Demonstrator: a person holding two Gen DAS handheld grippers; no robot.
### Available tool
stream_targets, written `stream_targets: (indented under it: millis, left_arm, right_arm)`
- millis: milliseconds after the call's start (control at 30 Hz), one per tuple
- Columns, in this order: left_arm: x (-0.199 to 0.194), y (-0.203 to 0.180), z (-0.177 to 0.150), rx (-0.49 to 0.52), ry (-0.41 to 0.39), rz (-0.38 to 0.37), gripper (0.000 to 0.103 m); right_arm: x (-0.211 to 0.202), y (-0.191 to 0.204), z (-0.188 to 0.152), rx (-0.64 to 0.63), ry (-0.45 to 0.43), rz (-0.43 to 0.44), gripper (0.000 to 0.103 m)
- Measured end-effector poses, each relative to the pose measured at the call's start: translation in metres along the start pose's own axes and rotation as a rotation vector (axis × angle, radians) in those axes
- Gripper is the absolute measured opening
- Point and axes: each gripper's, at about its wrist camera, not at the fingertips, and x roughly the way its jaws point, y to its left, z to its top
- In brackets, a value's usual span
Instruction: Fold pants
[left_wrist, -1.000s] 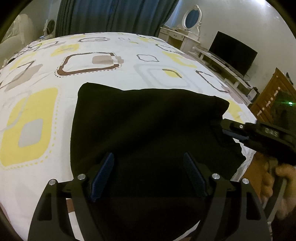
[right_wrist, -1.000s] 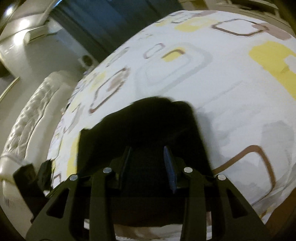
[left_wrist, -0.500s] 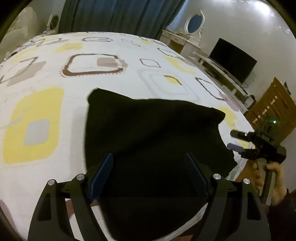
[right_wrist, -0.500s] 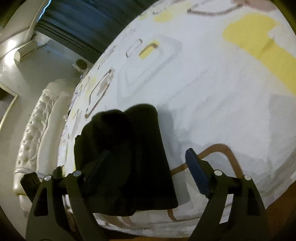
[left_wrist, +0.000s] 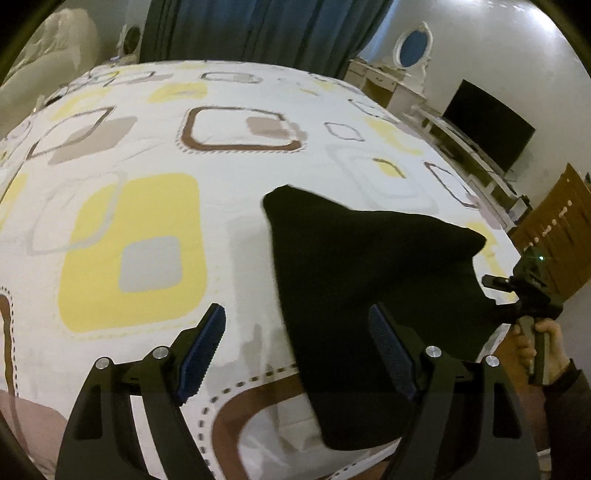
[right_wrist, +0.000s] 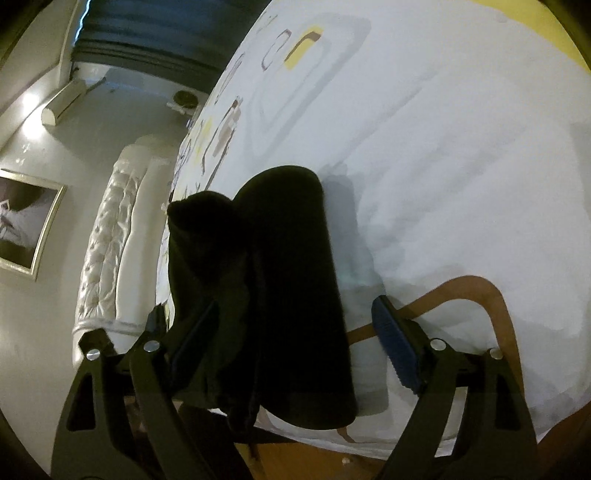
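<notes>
Black pants (left_wrist: 373, 280) lie folded at the bed's (left_wrist: 147, 221) near edge; both claws, left gripper (left_wrist: 295, 350) and right gripper (right_wrist: 295, 343), hang released, so only tidying seems left

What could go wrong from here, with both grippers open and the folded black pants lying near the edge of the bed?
1. The pants lie close to the bed edge; a nudge from the open right gripper might slide them off.
2. In the right wrist view the folded layers look bulky and uneven, so the fold could loosen.
3. The open left gripper is near the pants' edge and might snag it.
</notes>
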Motion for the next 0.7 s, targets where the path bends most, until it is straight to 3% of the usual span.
stream_targets:
  millis: [133, 333, 400, 600, 700]
  left_arm:
    - [0.009, 0.022, -0.001, -0.066, 0.042, -0.057, 0.079]
    - [0.037, 0.056, -0.003, -0.255, 0.107, -0.259, 0.079]
    - [0.044, 0.061, -0.003, -0.292, 0.122, -0.295, 0.079]
    - [0.062, 0.055, -0.003, -0.269, 0.167, -0.321, 0.079]
    - [0.068, 0.056, -0.005, -0.301, 0.175, -0.372, 0.079]
  right_arm:
    - [0.002, 0.003, 0.001, -0.020, 0.022, 0.006, 0.087]
    - [0.009, 0.011, -0.001, -0.086, 0.071, 0.003, 0.090]
    - [0.013, 0.013, 0.000, -0.091, 0.082, 0.018, 0.090]
    - [0.027, 0.016, 0.008, -0.100, 0.119, 0.068, 0.091]
    - [0.030, 0.016, 0.010, -0.108, 0.140, 0.085, 0.091]
